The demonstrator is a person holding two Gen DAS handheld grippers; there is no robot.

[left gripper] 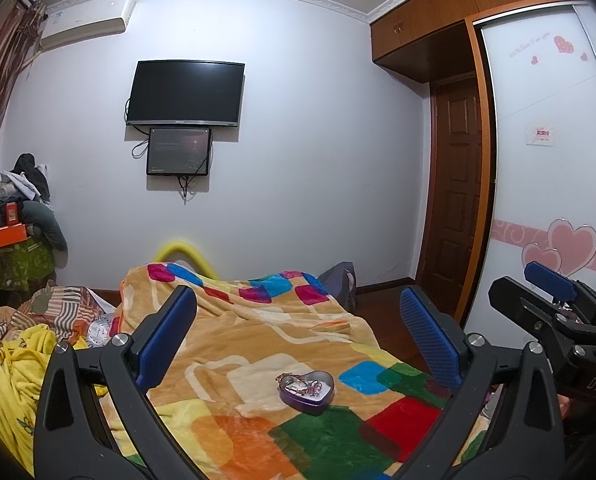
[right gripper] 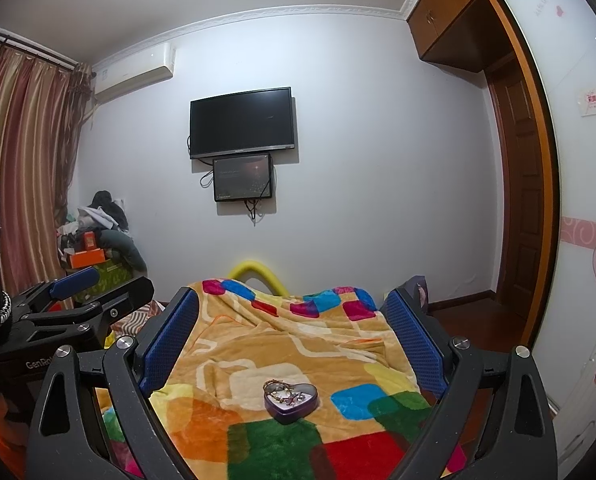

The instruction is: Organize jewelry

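A: We see the purple heart-shaped tin (left gripper: 307,391) lying open on the patchwork blanket (left gripper: 234,344), near us and between our spread fingers.

B: Agreed. Our left gripper (left gripper: 298,324) has its blue pads wide apart and grips nothing; our right gripper (right gripper: 294,322) is just as wide and holds nothing either.

A: Inside the tin lies a tangle of jewelry (right gripper: 285,393), perhaps bracelets and chains, though it is too small for us to tell apart.

B: Far off, a television (right gripper: 242,122) hangs on the wall.
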